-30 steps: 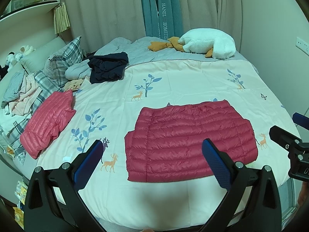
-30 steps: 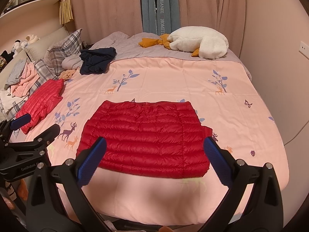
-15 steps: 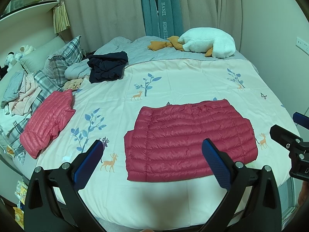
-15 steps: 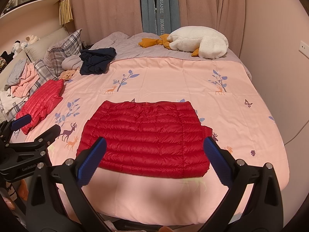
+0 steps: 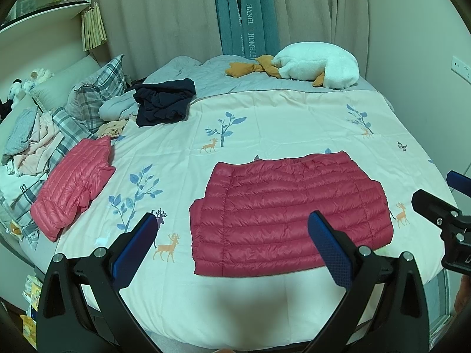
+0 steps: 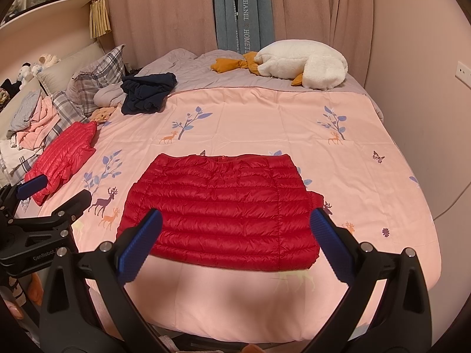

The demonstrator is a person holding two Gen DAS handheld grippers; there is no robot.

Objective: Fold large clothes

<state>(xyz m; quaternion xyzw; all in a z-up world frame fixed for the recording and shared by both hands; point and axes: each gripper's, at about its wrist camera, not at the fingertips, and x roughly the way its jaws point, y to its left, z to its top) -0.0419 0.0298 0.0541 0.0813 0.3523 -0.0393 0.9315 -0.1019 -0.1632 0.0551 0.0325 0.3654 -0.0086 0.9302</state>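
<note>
A dark red quilted down jacket [image 5: 290,210] [image 6: 223,209] lies flat on the bed, its sleeves folded in so it forms a rough rectangle. My left gripper [image 5: 232,245] hovers open above the bed's near edge, short of the jacket's lower left part, with nothing between its blue pads. My right gripper [image 6: 235,242] is open too, held above the jacket's near hem and touching nothing. Each gripper shows at the edge of the other's view.
A folded pink-red down jacket [image 5: 73,184] lies at the bed's left edge. Behind it are plaid pillows [image 5: 97,92], a dark navy garment [image 5: 163,101] and a heap of clothes [image 5: 29,138]. A white plush goose [image 5: 316,69] rests at the far end. Walls close in on the right.
</note>
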